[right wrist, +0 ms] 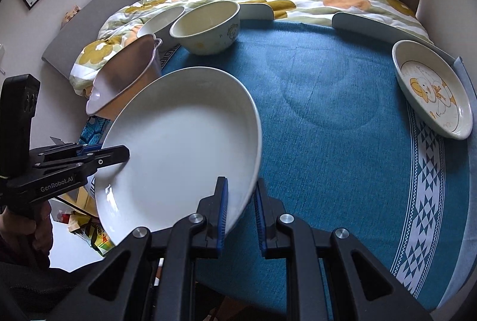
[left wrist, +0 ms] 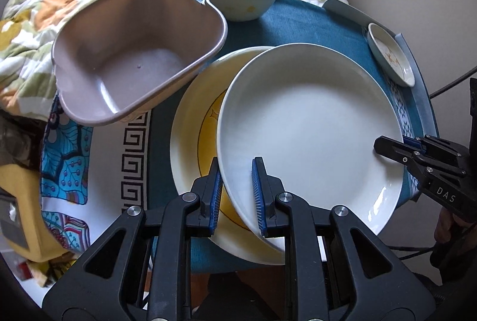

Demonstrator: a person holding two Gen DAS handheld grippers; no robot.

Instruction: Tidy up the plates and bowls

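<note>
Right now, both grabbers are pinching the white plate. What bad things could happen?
1. The white plate is tilted and held only at its rim by the left gripper and right gripper. If either one loosens, it could slip onto the yellow plate underneath and chip.
2. The pink bowl sits tilted right beside the plates. A swing of the white plate might knock it over.

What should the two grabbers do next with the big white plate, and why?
Probably lower the white plate flat onto the yellow plate just beneath it, then let go. Both the left gripper and right gripper pinch its rim, and it hangs tilted, partly over that plate.
</note>
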